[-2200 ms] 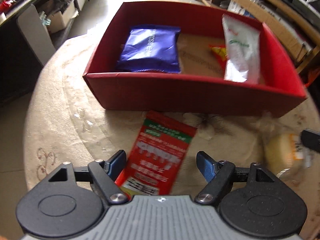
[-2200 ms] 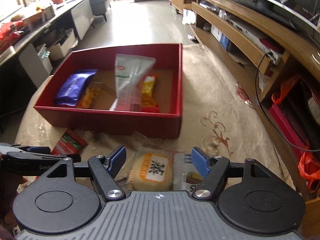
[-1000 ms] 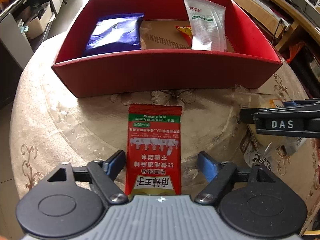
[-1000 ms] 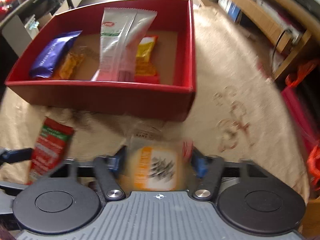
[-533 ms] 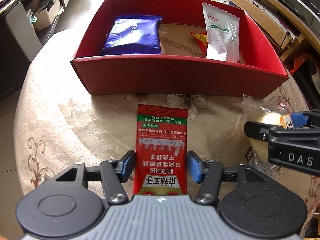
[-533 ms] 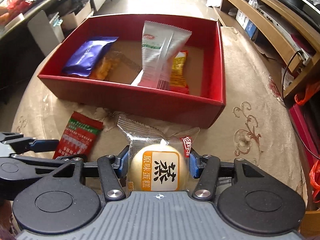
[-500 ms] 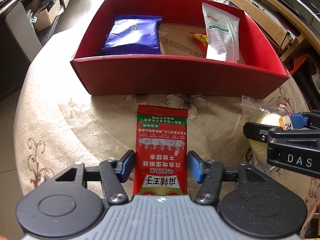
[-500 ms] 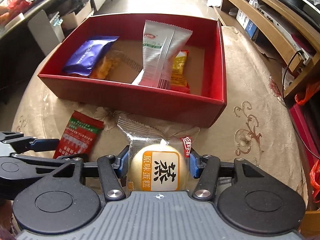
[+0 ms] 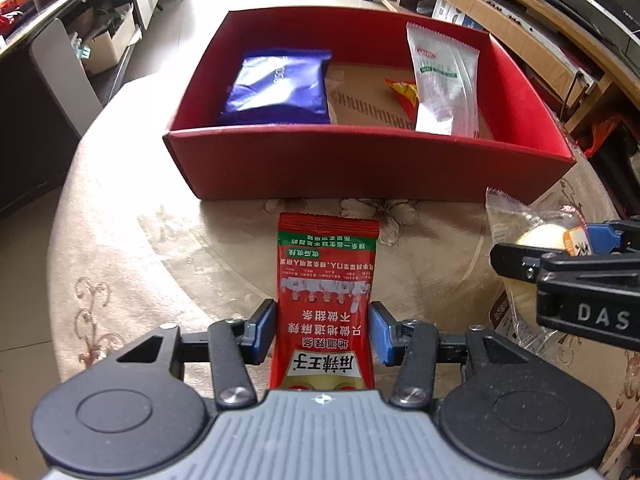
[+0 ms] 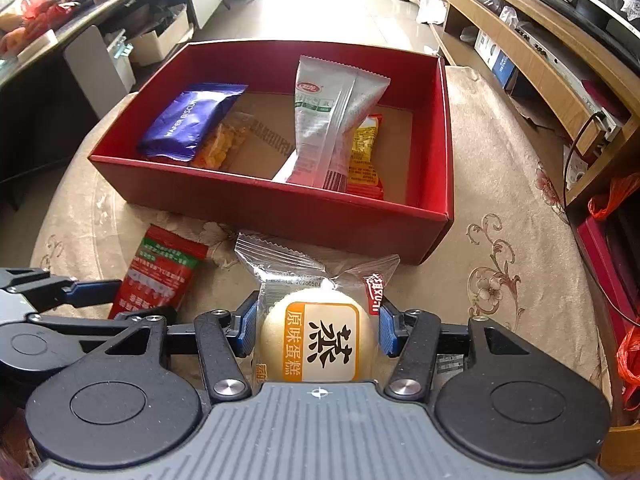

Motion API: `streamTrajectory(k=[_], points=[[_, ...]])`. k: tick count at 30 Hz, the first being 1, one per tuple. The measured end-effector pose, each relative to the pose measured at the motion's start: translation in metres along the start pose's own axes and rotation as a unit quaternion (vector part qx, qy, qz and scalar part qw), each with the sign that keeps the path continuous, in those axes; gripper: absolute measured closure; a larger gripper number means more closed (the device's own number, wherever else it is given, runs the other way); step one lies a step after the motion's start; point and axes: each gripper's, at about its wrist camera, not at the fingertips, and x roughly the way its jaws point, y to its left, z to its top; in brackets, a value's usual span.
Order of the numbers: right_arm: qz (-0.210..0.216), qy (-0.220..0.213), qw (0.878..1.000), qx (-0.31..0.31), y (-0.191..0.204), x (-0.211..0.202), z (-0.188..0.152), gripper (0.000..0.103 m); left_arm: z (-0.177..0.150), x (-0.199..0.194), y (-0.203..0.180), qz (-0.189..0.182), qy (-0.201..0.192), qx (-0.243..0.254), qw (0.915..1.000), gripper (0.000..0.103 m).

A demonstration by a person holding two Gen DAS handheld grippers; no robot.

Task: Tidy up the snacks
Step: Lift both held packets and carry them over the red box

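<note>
My left gripper [image 9: 322, 334] is shut on a red snack packet [image 9: 326, 280] with a green band, which lies on the table in front of the red box [image 9: 360, 164]. My right gripper [image 10: 318, 324] is shut on a clear-wrapped yellow steamed cake [image 10: 318, 334], also in front of the red box [image 10: 272, 200]. The box holds a blue wafer pack [image 10: 192, 120], a white-green pouch [image 10: 330, 120], an orange snack [image 10: 218, 146] and a yellow-red packet [image 10: 364, 156]. The right gripper and cake show at the right of the left wrist view [image 9: 560, 264].
The round table has a beige patterned cloth [image 10: 500, 248]. Wooden shelving [image 10: 540, 52] runs along the right. A dark counter with boxes [image 10: 80, 40] stands at the left. A red bag [image 10: 628, 344] hangs beyond the table's right edge.
Both grippers closed, the left on the red packet and the right on the cake. In the last half second they stay shut and the view has shifted only slightly.
</note>
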Motion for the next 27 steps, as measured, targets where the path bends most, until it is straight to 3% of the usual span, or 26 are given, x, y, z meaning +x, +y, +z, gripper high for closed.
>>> streamTrajectory(k=[5, 12, 21, 24, 25, 27], points=[[-0.007, 0.003, 1.000, -0.013, 0.006, 0.003, -0.001, 0.040, 0.001, -0.009, 0.001, 0.007, -0.013, 0.004, 0.9999, 0.059], [-0.009, 0.010, 1.000, -0.026, 0.015, 0.009, -0.002, 0.040, 0.002, 0.000, 0.001, 0.006, 0.003, 0.012, 0.9999, 0.058], [-0.010, 0.022, 0.999, -0.032, 0.017, 0.015, -0.003, 0.040, -0.005, 0.016, -0.003, 0.021, 0.018, 0.033, 0.9991, 0.039], [-0.010, 0.021, 0.999, -0.032, 0.017, 0.015, -0.003, 0.040, -0.008, 0.016, -0.004, 0.022, 0.016, 0.030, 0.9992, 0.042], [-0.010, 0.021, 0.999, -0.032, 0.017, 0.015, -0.003, 0.040, -0.008, 0.015, -0.004, 0.021, 0.015, 0.027, 0.9993, 0.050], [-0.010, 0.019, 0.999, -0.031, 0.017, 0.014, -0.003, 0.041, -0.008, 0.012, -0.005, 0.021, 0.013, 0.031, 0.9992, 0.056]])
